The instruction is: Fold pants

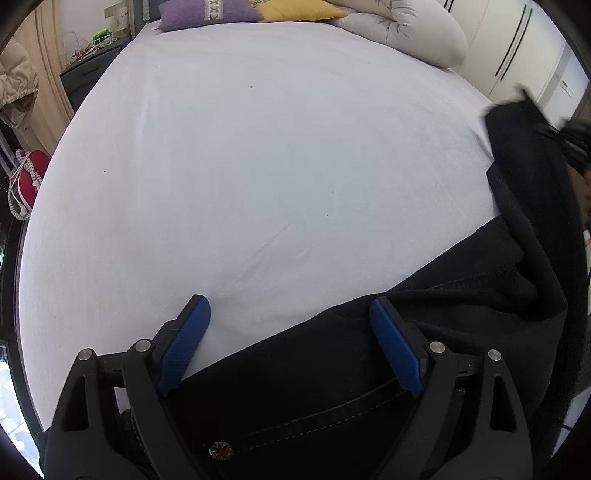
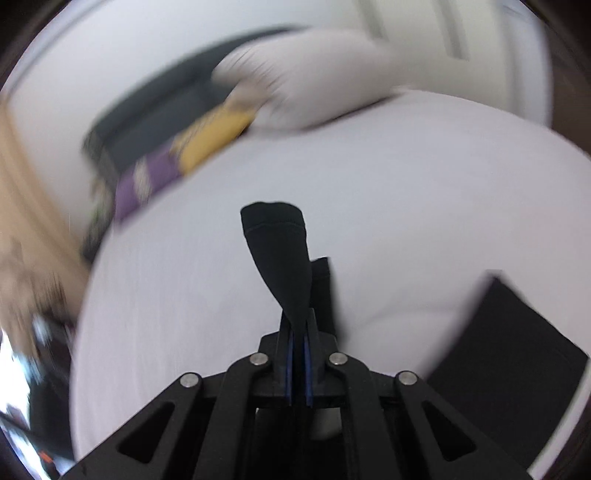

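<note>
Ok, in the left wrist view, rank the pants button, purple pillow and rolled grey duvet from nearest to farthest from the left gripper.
1. Pants button: just below the left gripper, between its open fingers.
2. Rolled grey duvet: far across the bed, upper right.
3. Purple pillow: bed head, upper left; too close to the duvet to rank firmly.

The bed [image 1: 240, 166] has a plain white sheet with some soft creases. At its far end, well ahead of the left claw [image 1: 284, 343], lie a purple pillow [image 1: 207, 13] and, touching it, a yellow pillow [image 1: 299, 10]. To the right of them a pale grey duvet [image 1: 410, 27] is rolled in a heap. Far right stands a white wardrobe [image 1: 517, 48] with dark handles. To the far left is a dark nightstand [image 1: 88, 74], and lower down a red bag [image 1: 31, 177].
</note>
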Available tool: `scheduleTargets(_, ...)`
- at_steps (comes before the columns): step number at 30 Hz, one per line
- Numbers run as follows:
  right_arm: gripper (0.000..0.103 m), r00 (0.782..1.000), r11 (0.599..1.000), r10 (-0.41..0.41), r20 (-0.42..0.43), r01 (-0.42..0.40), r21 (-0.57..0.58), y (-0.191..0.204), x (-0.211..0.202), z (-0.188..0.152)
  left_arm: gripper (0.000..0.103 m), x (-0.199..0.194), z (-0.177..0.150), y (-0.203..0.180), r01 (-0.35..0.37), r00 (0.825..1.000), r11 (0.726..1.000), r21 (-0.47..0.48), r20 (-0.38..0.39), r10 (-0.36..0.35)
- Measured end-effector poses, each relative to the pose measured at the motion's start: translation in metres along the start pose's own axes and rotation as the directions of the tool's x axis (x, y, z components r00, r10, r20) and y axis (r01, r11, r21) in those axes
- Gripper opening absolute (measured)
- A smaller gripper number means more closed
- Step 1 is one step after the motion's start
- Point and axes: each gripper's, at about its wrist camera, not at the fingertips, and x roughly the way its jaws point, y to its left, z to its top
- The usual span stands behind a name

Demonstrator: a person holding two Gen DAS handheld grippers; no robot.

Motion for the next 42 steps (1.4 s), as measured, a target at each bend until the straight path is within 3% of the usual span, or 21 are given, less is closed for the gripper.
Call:
scheduleTargets(3, 0.006, 0.992, 0.979, 0.064, 0.104, -0.083, 0.188, -0.075, -0.044, -0.006, 0.089, -0.004, 0.002, 0.004, -0.001, 1.000, 0.999, -0.039, 0.011, 0.001)
scheduleTargets(5, 0.020, 0.993, 0.941, 0.004, 0.115, -0.043, 0.335, -0.134, -0.060, -0.022, 0.089, -0.015, 0.000, 0.014, -0.005, 1.000, 0.997, -0.083, 0.028, 0.007)
scheduleTargets(6, 0.020, 0.995, 0.895, -0.033, 0.093, -0.012, 0.445, -0.171, -0.067, -0.040, 0.089, -0.020, 0.001, 0.018, -0.003, 0.999, 0.994, -0.112, 0.044, 0.008)
scheduleTargets(7, 0.026, 0.996, 0.866, -0.045, 0.078, 0.000, 0.500, -0.189, -0.070, -0.052, 0.089, -0.025, 0.002, 0.022, 0.003, 0.998, 0.991, -0.135, 0.060, 0.005)
scheduleTargets(8, 0.046, 0.997, 0.845, -0.053, 0.061, 0.012, 0.534, -0.204, -0.072, -0.063, 0.089, -0.031, 0.001, 0.027, 0.010, 0.997, 0.987, -0.157, 0.076, 0.002)
scheduleTargets(9, 0.056, 0.998, 0.835, -0.055, 0.030, 0.030, 0.550, -0.214, -0.071, -0.076, 0.089, -0.038, 0.001, 0.029, 0.017, 0.996, 0.984, -0.177, 0.093, 0.000)
scheduleTargets(14, 0.075, 0.997, 0.858, 0.047, 0.055, -0.068, 0.509, -0.201, -0.066, -0.095, 0.089, -0.065, -0.018, 0.030, 0.055, 0.994, 0.981, -0.188, 0.106, -0.036)
scheduleTargets(16, 0.075, 0.996, 0.853, 0.087, 0.027, -0.089, 0.514, -0.198, -0.056, -0.090, 0.089, -0.066, -0.023, 0.021, 0.059, 0.995, 0.983, -0.173, 0.092, -0.043)
scheduleTargets(20, 0.075, 0.997, 0.834, 0.075, -0.018, -0.053, 0.549, -0.195, -0.044, -0.084, 0.089, -0.065, -0.052, 0.001, 0.032, 0.998, 0.991, -0.129, 0.050, -0.025)
scheduleTargets(24, 0.071, 0.996, 0.844, 0.076, -0.056, -0.034, 0.536, -0.199, -0.031, -0.065, 0.089, -0.075, -0.064, -0.009, 0.003, 0.999, 0.996, -0.087, 0.043, 0.001)
scheduleTargets(25, 0.060, 0.995, 0.846, 0.073, -0.064, -0.028, 0.532, -0.201, -0.028, -0.061, 0.089, -0.076, -0.060, -0.008, 0.003, 0.999, 0.996, -0.089, 0.045, 0.001)
scheduleTargets(26, 0.043, 0.995, 0.846, 0.067, -0.077, -0.015, 0.532, -0.204, -0.027, -0.059, 0.089, -0.076, -0.061, -0.007, 0.001, 0.999, 0.996, -0.092, 0.048, 0.003)
scheduleTargets(27, 0.034, 0.993, 0.847, 0.076, -0.090, -0.017, 0.532, -0.207, -0.027, -0.057, 0.089, -0.075, -0.062, -0.007, 0.000, 0.999, 0.996, -0.093, 0.047, 0.004)
scheduleTargets(28, 0.017, 0.992, 0.851, 0.086, -0.094, -0.025, 0.525, -0.208, -0.027, -0.056, 0.089, -0.076, -0.064, -0.008, -0.003, 0.999, 0.996, -0.092, 0.046, 0.007)
scheduleTargets(29, 0.009, 0.991, 0.859, 0.086, -0.100, -0.023, 0.512, -0.208, -0.027, -0.057, 0.089, -0.076, -0.065, -0.010, -0.006, 0.999, 0.996, -0.090, 0.049, 0.011)
scheduleTargets(35, 0.004, 0.997, 0.887, 0.065, -0.039, -0.040, 0.460, -0.207, -0.049, -0.064, 0.089, -0.075, -0.065, -0.011, 0.000, 0.999, 0.996, -0.086, 0.049, 0.004)
scheduleTargets(42, 0.004, 0.996, 0.919, 0.014, 0.083, -0.045, 0.391, -0.212, -0.118, -0.057, 0.089, -0.078, -0.063, -0.016, 0.004, 0.997, 0.993, -0.117, 0.072, 0.005)
